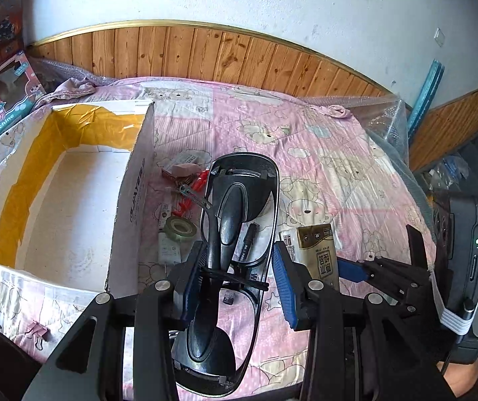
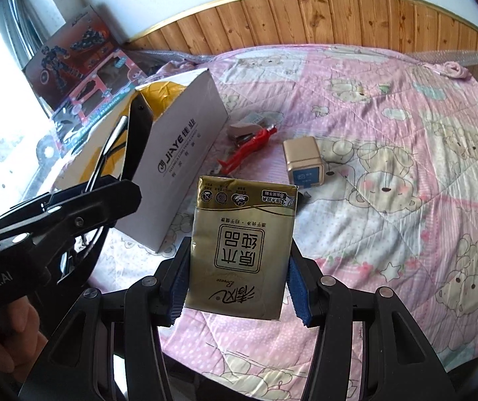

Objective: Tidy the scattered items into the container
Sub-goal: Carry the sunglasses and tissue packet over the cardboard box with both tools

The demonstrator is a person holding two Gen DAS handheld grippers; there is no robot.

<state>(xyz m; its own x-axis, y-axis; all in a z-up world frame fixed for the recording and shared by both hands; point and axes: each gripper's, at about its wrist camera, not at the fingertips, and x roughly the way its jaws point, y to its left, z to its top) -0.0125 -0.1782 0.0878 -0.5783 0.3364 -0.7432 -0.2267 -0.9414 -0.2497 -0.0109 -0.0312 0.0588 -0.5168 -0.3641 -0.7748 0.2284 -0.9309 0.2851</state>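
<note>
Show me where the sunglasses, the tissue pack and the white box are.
sunglasses (image 1: 235, 220), left wrist view, folded temple arm.
tissue pack (image 2: 239, 250), right wrist view, printed front.
white box (image 2: 178, 160), right wrist view, lettered side wall.

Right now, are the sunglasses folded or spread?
Folded. In the left wrist view both temple arms of the sunglasses lie crossed over the lenses, and the left gripper holds them above the bed.

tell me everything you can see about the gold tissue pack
The flat gold plastic tissue pack is a soft, glossy, slightly creased rectangle with black Chinese print in a framed label and a white strip with icons along its far edge. It stands raised above the pink bear-print quilt, printed face toward the camera, pinched at its sides between the blue pads of the right claw. Nothing else touches it.
</note>
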